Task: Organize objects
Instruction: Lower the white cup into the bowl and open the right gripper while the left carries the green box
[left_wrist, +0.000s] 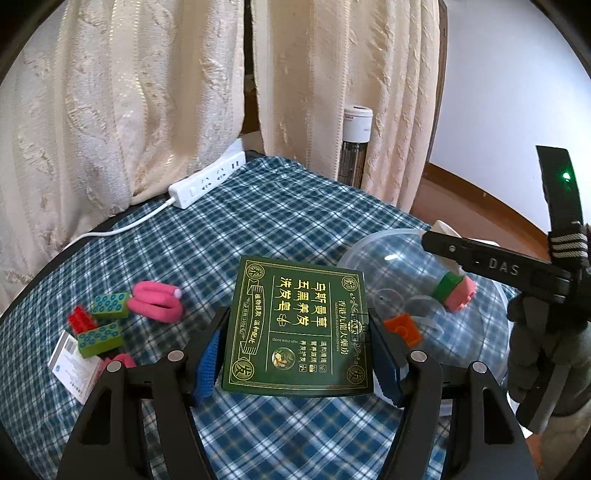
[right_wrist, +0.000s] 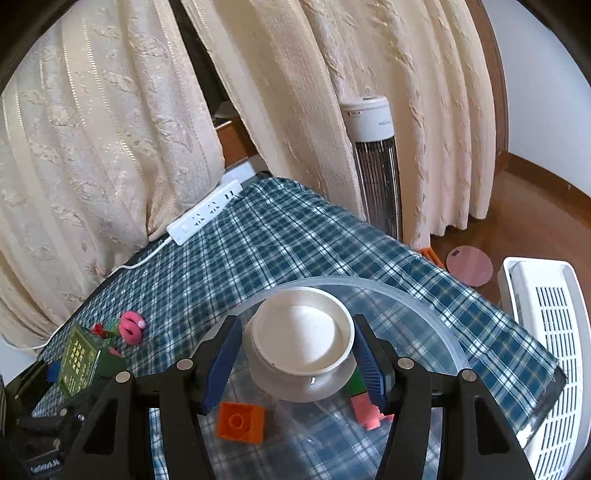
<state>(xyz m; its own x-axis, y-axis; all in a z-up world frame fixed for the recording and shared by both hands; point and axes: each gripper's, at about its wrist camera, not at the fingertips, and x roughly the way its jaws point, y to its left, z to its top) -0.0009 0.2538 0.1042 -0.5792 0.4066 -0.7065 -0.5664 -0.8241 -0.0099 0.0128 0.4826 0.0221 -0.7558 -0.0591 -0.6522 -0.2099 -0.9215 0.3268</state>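
My left gripper is shut on a dark green box with gold print, held above the checked tablecloth. The box also shows at the lower left of the right wrist view. My right gripper is shut on a white cup-like container, held over a clear plastic bowl. In the bowl lie an orange brick and a pink-and-green brick. The bowl sits to the right in the left wrist view.
Left on the cloth lie a pink fuzzy item, green patterned blocks, a red brick and a white packet. A white power strip lies at the far edge. A tower heater and a white basket stand beyond.
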